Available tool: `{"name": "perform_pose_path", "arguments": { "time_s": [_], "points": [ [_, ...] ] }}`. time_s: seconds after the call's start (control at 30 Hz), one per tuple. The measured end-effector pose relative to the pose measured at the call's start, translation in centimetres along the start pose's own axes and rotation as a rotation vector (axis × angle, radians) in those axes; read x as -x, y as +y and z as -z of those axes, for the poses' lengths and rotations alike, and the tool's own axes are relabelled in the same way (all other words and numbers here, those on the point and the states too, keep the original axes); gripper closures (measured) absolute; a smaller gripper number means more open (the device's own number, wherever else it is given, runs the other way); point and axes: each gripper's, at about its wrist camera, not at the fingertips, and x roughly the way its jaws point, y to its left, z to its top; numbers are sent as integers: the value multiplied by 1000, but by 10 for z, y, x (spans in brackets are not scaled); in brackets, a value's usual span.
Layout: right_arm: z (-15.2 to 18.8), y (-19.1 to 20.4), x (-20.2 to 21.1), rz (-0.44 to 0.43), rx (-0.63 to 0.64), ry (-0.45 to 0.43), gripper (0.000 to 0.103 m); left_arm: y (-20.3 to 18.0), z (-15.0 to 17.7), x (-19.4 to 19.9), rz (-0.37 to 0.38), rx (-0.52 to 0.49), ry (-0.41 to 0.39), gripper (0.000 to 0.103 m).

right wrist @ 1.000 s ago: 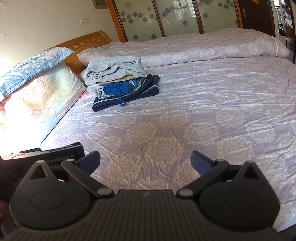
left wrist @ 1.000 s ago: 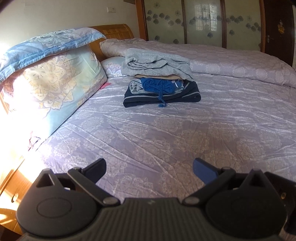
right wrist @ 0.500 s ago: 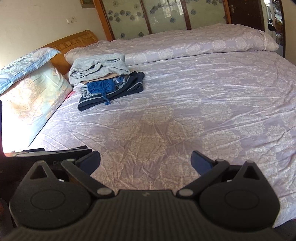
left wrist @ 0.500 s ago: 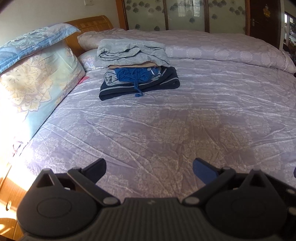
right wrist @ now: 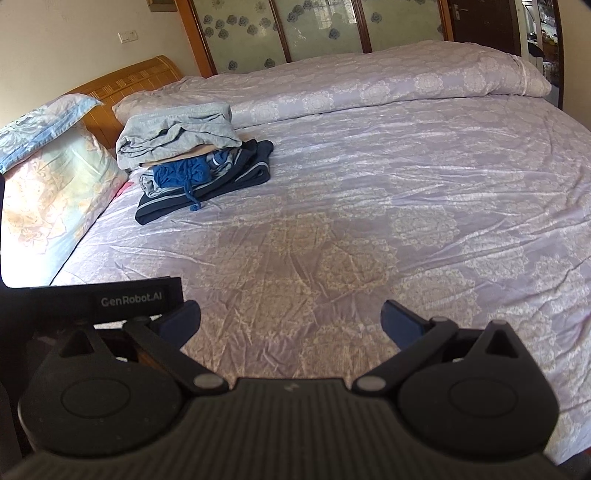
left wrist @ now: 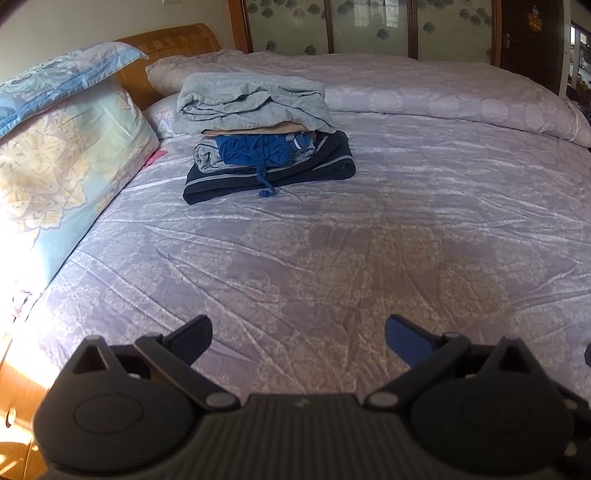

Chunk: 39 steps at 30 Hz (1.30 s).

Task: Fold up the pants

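Note:
A stack of folded clothes lies at the far left of the bed: grey pants (left wrist: 255,101) on top, a tan layer, a blue garment with a drawstring (left wrist: 255,151), and dark navy pants (left wrist: 273,173) at the bottom. The stack also shows in the right wrist view (right wrist: 184,147). My left gripper (left wrist: 298,334) is open and empty, low over the near part of the bed. My right gripper (right wrist: 291,319) is open and empty, also well short of the stack. The left gripper's body (right wrist: 107,299) shows at the left of the right wrist view.
The lilac patterned bedsheet (left wrist: 332,258) is wrinkled. Floral pillows (left wrist: 55,147) lean against a wooden headboard (left wrist: 166,40) on the left. A rolled duvet (left wrist: 424,88) lies along the far side. Glass wardrobe doors (right wrist: 314,29) stand behind.
Both views have shifted slightly; the stack of clothes sits a little more to the right in each. Both grippers stay open and empty.

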Motion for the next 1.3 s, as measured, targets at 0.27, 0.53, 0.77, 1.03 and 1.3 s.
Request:
{"name": "perform_pose_path", "arguments": {
  "time_s": [0.27, 0.53, 0.77, 1.03, 1.3],
  "points": [
    [-17, 5, -13, 12, 41, -16, 0, 8, -15, -17, -16, 21, 4, 0],
    [-21, 5, -24, 17, 40, -7, 0, 1, -31, -30, -7, 3, -8, 0],
    [-23, 6, -28, 26, 48, -4, 0, -5, -33, -35, 8, -4, -6, 0],
    [-24, 4, -30, 27, 34, -1, 0, -3, -34, -38, 8, 6, 1, 0],
    [-22, 8, -31, 29, 35, 1, 0, 0, -33, -33, 4, 10, -25, 0]
  ]
}}
